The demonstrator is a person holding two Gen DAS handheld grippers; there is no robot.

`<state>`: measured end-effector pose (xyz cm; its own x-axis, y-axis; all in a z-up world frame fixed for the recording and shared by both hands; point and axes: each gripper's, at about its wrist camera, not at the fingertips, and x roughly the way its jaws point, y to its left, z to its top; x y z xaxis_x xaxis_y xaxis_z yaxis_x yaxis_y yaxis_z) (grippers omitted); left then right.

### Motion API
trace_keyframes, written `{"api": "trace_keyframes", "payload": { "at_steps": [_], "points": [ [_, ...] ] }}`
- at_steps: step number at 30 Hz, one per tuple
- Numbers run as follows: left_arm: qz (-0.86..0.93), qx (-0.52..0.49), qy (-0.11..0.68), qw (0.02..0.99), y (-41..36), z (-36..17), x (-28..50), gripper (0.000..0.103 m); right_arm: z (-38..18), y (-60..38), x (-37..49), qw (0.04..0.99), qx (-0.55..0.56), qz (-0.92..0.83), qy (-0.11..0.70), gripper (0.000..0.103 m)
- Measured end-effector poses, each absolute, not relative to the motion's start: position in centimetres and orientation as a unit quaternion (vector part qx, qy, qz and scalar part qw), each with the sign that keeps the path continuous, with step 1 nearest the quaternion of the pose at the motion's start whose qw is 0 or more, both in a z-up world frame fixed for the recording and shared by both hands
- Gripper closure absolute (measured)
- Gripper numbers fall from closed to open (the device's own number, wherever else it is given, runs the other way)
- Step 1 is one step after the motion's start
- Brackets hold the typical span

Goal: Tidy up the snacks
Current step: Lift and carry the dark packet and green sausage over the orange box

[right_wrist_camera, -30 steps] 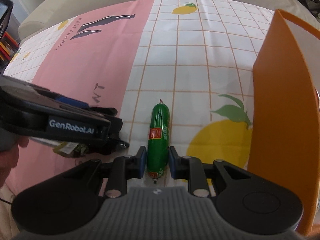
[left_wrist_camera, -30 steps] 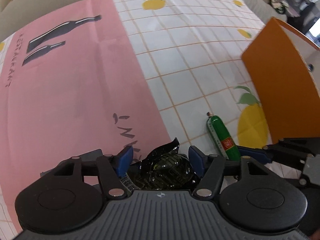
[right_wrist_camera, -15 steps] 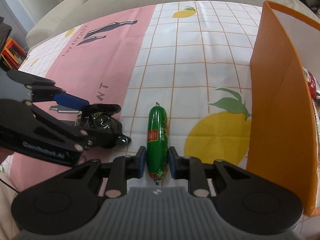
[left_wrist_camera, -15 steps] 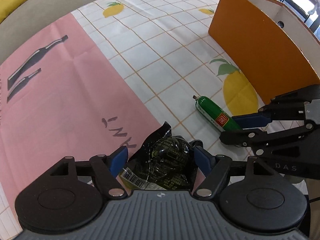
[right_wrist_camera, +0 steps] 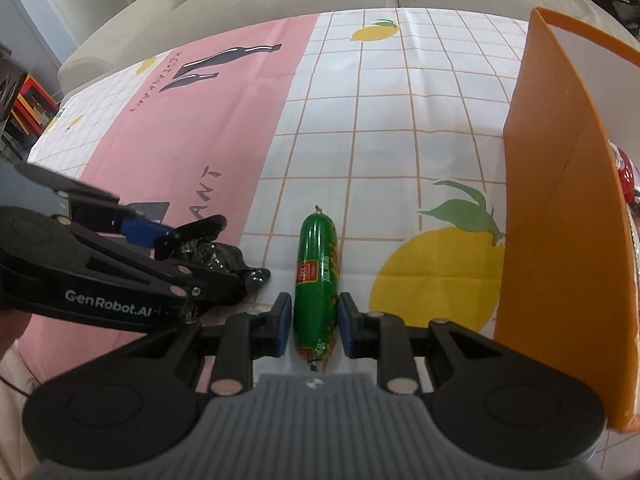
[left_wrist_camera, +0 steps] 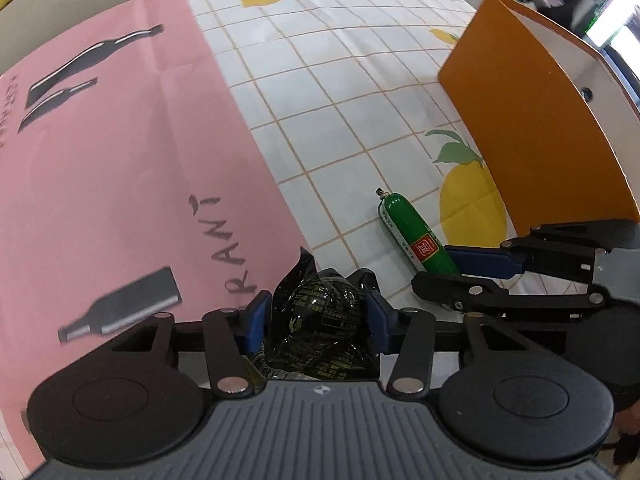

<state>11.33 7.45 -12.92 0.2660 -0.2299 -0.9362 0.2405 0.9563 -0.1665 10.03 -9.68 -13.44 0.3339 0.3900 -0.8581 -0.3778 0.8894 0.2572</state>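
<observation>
**Both grippers set on snacks beside the orange box**

The tablecloth (right_wrist_camera: 400,128), pink and lemon-checked, covers the surface. At 3 o'clock in the right wrist view stands the orange box (right_wrist_camera: 560,240), a red packet (right_wrist_camera: 625,172) showing inside. The left gripper (left_wrist_camera: 316,316) has its fingers clamped on a crumpled black snack packet (left_wrist_camera: 324,320). At its 2 o'clock, the right gripper (right_wrist_camera: 312,322) has its blue pads (right_wrist_camera: 283,322) flanking the green sausage (right_wrist_camera: 316,276), which lies on the cloth; whether they touch it I cannot tell.

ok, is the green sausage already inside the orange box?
No, the green sausage lies on the tablecloth between the right gripper's fingers, beside the orange box, not in it.
</observation>
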Motion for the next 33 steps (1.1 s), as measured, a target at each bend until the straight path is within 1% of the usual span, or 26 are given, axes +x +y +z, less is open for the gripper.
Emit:
{"api": "trace_keyframes", "payload": {
  "at_steps": [8,15,23,33],
  "points": [
    [-0.086,-0.073,0.579,0.808,8.2,-12.3,10.1,0.051,-13.2,-10.0,10.0,0.816,0.019,0.228,0.531,0.083],
    [-0.057,-0.132,0.546,0.825,8.7,-9.4,9.1,0.051,-11.3,-10.3,9.4,0.822,0.027,0.232,0.519,0.083],
    [-0.041,-0.127,0.513,0.848,7.9,-4.2,7.6,0.051,-6.6,-11.9,8.0,0.842,0.043,0.231,0.486,0.083],
    [-0.094,-0.139,0.471,0.866,4.8,1.3,6.1,0.051,0.1,-16.9,6.9,0.863,0.066,0.226,0.446,0.083]
  ]
}}
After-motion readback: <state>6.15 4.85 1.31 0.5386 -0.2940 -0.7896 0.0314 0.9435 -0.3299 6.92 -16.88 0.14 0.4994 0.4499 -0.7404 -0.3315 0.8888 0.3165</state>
